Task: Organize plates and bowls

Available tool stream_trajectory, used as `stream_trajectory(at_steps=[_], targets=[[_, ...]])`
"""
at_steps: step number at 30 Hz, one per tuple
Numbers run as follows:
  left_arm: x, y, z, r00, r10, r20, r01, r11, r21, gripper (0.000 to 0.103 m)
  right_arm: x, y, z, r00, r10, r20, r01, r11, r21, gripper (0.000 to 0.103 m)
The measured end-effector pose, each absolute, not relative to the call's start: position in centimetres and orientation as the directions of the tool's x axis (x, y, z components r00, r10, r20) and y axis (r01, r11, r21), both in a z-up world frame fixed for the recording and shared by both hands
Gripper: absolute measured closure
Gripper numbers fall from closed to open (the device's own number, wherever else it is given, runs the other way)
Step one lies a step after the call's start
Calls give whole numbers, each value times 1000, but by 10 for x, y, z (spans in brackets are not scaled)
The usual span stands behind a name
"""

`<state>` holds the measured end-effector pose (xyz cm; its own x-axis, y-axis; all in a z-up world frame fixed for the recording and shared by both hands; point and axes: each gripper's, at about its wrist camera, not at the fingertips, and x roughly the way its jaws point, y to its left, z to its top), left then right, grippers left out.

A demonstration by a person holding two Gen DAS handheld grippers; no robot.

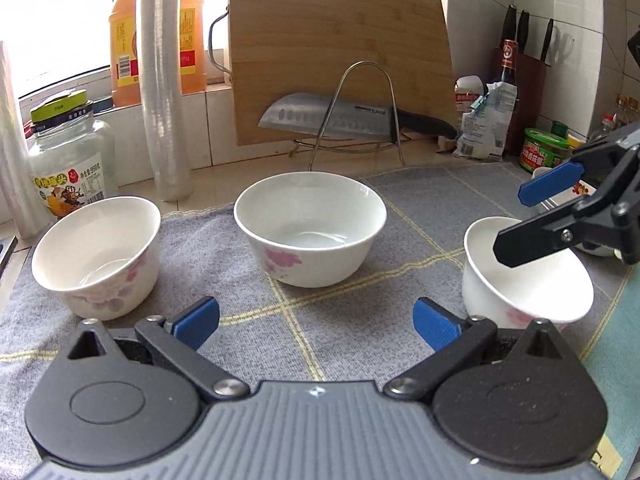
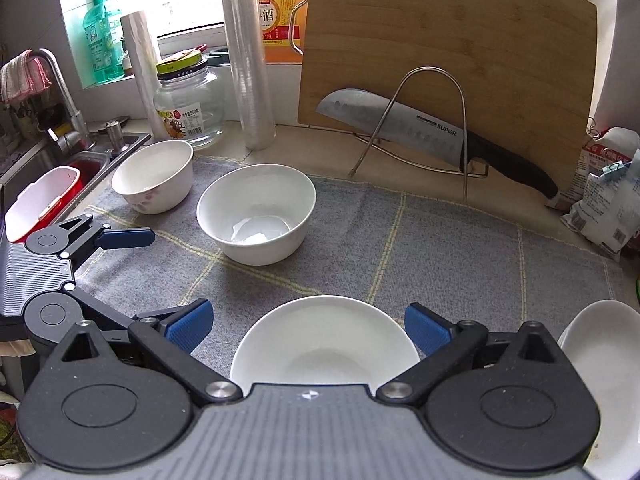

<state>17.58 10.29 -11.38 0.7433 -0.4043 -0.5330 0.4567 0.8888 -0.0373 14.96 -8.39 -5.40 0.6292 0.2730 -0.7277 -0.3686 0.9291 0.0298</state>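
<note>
Mostly white bowl (image 1: 310,228) w/ pink flowers, upright on grey mat (image 1: 420,216).

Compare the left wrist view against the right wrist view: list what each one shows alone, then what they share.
Left wrist only: the knife block, a dark sauce bottle and a green tub.

Right wrist only: the faucet, the sink, a green soap bottle and a red-and-white container.

Both: the middle bowl, the cutting board, the knife, the glass jar and the grey mat.
</note>
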Motion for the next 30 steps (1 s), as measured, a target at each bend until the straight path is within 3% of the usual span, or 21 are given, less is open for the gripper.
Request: stream_trajectory(at_steps=[21, 30], targets=[[215, 91, -124, 729, -425, -537, 479, 877, -44, 1, 223, -56, -56, 583, 273, -765, -451, 892, -26, 0], [226, 90, -123, 736, -432, -522, 483, 875, -43, 1, 250, -43, -61, 535, 319, -782, -496, 868, 15, 0]])
